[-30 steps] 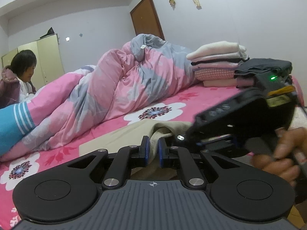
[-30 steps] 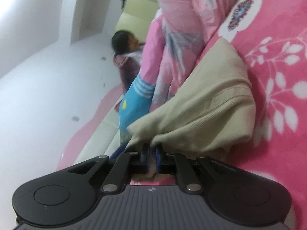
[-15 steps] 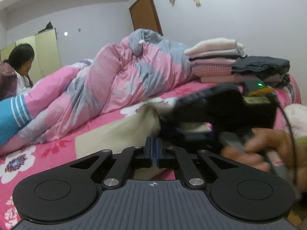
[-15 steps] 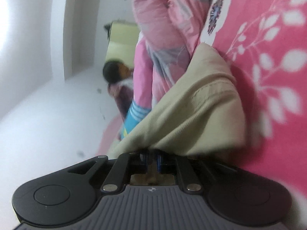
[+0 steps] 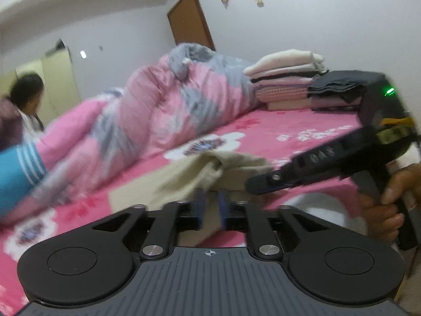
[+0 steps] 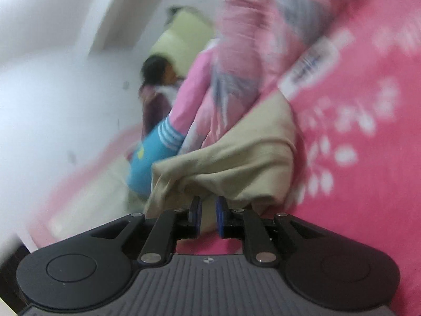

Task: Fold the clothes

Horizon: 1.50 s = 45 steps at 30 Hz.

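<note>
While both frames are smeared with motion, I can make out my left gripper [image 5: 210, 206] with its blue pads standing a little apart, beige cloth just ahead of them but nothing clearly pinched; my right gripper [image 6: 208, 212] likewise has a gap between its pads, with a bunched edge of the beige garment [image 6: 236, 158] draped right at the tips, and I cannot tell whether any cloth sits in that gap. That garment lies partly flat, partly heaped near the front edge of the pink bed sheet [image 5: 302, 129]. It looks soft, light and floppy, with a stitched hem, so I judge it will sag and crease wherever it is unsupported; corners or the hem are the surest places to grip. Open sheet lies beyond it toward the stack of folded clothes [image 5: 286, 79]. To the left, the rumpled duvet [image 5: 158, 110] hems me in, and the bed edge is close below.
</note>
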Tool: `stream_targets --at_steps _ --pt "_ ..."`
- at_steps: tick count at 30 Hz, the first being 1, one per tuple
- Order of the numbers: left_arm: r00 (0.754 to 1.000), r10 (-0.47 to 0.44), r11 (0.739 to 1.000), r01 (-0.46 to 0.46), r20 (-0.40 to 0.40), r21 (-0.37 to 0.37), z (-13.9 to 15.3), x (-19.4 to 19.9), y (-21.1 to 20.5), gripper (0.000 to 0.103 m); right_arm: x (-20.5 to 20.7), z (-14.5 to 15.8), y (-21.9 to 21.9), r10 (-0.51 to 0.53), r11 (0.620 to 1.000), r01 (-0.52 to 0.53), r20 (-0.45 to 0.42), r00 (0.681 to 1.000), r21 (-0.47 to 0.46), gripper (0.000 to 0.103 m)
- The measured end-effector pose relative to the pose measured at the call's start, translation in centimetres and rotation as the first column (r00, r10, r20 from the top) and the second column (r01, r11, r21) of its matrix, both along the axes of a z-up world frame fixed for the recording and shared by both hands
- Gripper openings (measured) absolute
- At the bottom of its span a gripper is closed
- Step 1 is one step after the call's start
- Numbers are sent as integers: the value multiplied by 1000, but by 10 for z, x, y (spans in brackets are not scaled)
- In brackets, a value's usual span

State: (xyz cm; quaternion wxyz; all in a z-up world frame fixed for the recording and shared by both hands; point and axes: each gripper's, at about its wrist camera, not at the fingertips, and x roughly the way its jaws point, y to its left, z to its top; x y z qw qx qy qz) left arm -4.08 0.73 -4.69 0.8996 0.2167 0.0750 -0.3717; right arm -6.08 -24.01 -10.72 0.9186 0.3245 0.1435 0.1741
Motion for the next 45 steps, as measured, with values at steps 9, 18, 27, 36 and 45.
stream_targets --at_steps 9,18,27,36,45 --pt "994 103 993 -105 47 53 -15 34 -16 25 -12 29 58 51 811 49 154 987 -582 14" --pt "999 48 999 -48 13 -27 -13 24 1 2 17 14 113 -7 571 177 211 977 -801 12" --pt "1000 8 998 -8 -5 -63 -16 27 11 1 21 -6 156 40 227 229 244 969 -947 11" --pt "1000 3 1000 -4 -22 -22 -18 26 12 7 -28 8 118 68 446 85 129 989 -891 12" --pt "998 -12 999 9 63 37 -6 13 -11 55 -46 25 49 -49 681 78 61 997 -728 11"
